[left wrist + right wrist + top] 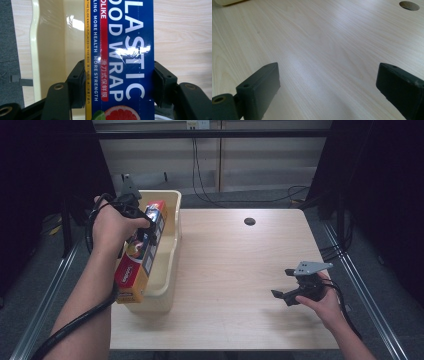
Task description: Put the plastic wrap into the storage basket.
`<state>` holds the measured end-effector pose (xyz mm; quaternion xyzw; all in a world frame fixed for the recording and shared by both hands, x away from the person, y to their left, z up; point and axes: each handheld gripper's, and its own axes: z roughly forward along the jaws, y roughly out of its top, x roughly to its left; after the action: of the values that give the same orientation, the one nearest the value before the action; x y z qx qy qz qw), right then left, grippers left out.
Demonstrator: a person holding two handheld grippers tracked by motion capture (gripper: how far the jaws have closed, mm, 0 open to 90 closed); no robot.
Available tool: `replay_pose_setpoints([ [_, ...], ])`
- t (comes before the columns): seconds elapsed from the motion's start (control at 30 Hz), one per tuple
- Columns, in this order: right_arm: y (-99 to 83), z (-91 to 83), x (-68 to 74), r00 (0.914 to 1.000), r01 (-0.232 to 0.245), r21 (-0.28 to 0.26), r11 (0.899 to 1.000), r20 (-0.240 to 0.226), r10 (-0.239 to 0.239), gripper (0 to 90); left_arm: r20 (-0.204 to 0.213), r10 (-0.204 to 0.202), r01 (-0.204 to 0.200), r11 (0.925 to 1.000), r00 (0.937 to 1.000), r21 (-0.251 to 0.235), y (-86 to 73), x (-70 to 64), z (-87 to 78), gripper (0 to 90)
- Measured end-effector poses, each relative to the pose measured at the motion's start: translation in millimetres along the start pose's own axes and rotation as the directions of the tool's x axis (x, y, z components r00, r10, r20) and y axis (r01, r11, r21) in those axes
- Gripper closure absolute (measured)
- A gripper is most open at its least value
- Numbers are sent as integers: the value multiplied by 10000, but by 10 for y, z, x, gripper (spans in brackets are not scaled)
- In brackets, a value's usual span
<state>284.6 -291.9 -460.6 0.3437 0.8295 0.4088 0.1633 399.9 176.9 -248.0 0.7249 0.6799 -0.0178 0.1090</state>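
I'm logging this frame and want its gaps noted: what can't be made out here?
- High view: the floor of the cream plastic bin is hidden by the blue-and-yellow plastic wrap box and the left hand.
- Left gripper view: the box's ends are cut off by the frame edges; the left claw covers its sides.
- High view: the right claw's far side is hidden by its grey plate.

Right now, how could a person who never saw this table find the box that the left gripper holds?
Look to the wooden table, then its left edge, where a cream plastic bin stands. Over it the left gripper clamps a long plastic food wrap box. It is the one printed thing here: blue face, yellow edge, grapefruit picture.
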Motion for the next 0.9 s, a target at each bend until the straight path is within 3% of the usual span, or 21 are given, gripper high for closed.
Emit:
replay_pose_setpoints([
  [0.9,3,-6,-1,10000,13,-62,10000,5,-13,50,93,-213,211,9994,9997,264,-16,83,238,405],
])
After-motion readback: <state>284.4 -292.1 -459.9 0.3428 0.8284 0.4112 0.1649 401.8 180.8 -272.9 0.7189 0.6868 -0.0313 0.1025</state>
